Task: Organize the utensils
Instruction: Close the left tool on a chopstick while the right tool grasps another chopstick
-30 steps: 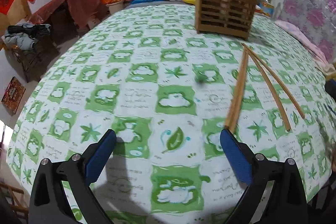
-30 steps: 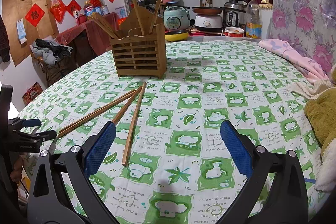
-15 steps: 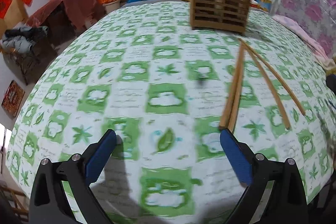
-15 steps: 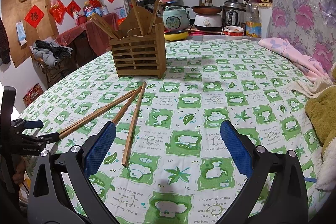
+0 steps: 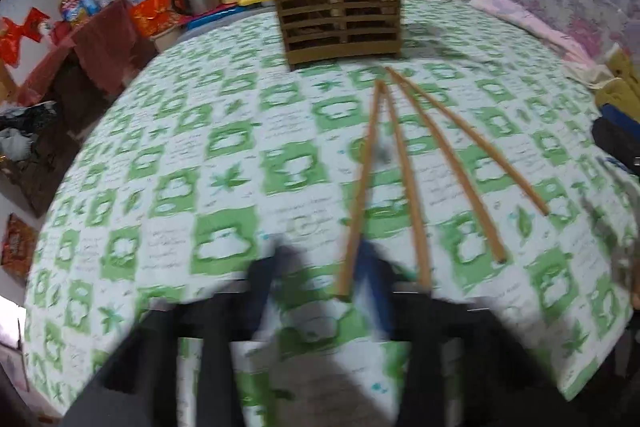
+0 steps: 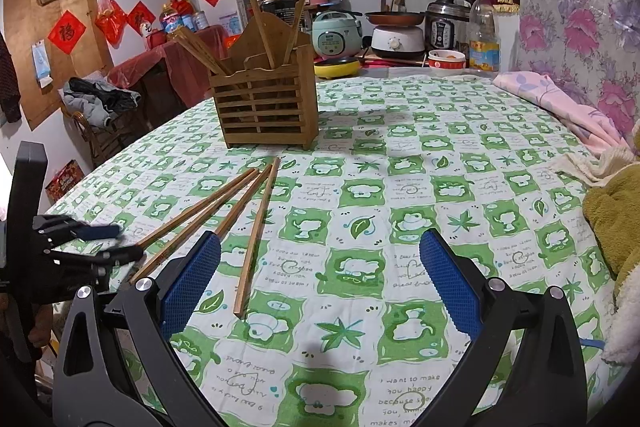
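Chopsticks (image 6: 208, 211): four loose ones lie fanned on the desk (image 6: 400, 187) at lower left of the right view, a few already standing in the wooden holder (image 6: 266, 107) above them. Left gripper (image 5: 320, 279) jaws are closing around the leftmost stick's near end; right gripper (image 6: 320, 283) hangs wide, empty. Mostly undone.

Tablecloth (image 6: 404, 393): "I want to make you happy"
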Motion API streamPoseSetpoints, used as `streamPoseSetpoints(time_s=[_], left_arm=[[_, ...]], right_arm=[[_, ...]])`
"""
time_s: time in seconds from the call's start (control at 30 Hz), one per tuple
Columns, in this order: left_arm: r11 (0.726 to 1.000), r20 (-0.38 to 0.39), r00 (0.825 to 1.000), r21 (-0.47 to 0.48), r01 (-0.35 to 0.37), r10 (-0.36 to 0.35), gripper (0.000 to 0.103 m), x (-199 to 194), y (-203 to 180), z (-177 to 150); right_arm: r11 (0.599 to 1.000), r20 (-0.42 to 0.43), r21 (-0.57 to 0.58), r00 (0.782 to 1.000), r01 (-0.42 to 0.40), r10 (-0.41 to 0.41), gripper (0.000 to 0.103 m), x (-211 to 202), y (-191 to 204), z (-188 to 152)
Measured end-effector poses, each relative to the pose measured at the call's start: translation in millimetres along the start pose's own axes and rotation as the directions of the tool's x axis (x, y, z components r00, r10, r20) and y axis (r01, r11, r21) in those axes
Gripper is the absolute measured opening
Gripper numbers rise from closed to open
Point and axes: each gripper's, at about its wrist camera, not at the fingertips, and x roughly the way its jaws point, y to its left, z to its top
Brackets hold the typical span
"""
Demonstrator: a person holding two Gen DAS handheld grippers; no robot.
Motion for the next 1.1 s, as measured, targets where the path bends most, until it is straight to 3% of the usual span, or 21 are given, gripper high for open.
streamPoseSetpoints(time_s=[0.07,0.33,0.53,0.63,0.73,0.8,0.83,0.9,1.1], left_arm=[[1.0,0.018,1.0,-0.017,0.009,-0.008,0.006,0,-2,-2],[0.971,0.028,0.997,-0.23,-0.062,0.07,0.007,-7,56,-17],[0.963,0.062,0.998,-0.271,-0.007,0.025,0.01,-7,64,-20],[0.963,0.068,0.998,-0.269,0.011,0.008,0.015,-8,64,-20],[0.967,0.071,0.997,-0.253,0.02,-0.002,0.024,-8,62,-19],[0.97,0.071,0.997,-0.241,0.017,0.0,0.029,-8,59,-20],[0.972,0.07,0.998,-0.236,0.015,0.002,0.031,-9,58,-20],[0.973,0.07,0.998,-0.232,0.014,0.002,0.034,-8,57,-19],[0.973,0.07,0.998,-0.231,0.013,0.004,0.038,-8,57,-19]], right_arm=[[1.0,-0.001,-0.001,1.0,-0.001,0.001,0.096,0,1,0],[0.99,-0.06,-0.12,0.996,-0.072,0.065,0.092,8,28,-4],[0.963,-0.181,-0.213,0.975,-0.167,0.129,0.066,20,48,-10],[0.952,-0.242,-0.222,0.958,-0.21,0.155,0.061,28,51,-12],[0.947,-0.312,-0.223,0.937,-0.232,0.156,0.049,40,55,-15],[0.948,-0.352,-0.215,0.924,-0.235,0.149,0.028,46,53,-17],[0.95,-0.351,-0.21,0.924,-0.233,0.149,0.027,46,54,-17],[0.954,-0.347,-0.201,0.927,-0.223,0.143,0.011,45,53,-17],[0.975,-0.305,-0.137,0.944,-0.174,0.126,0.007,40,40,-14]])
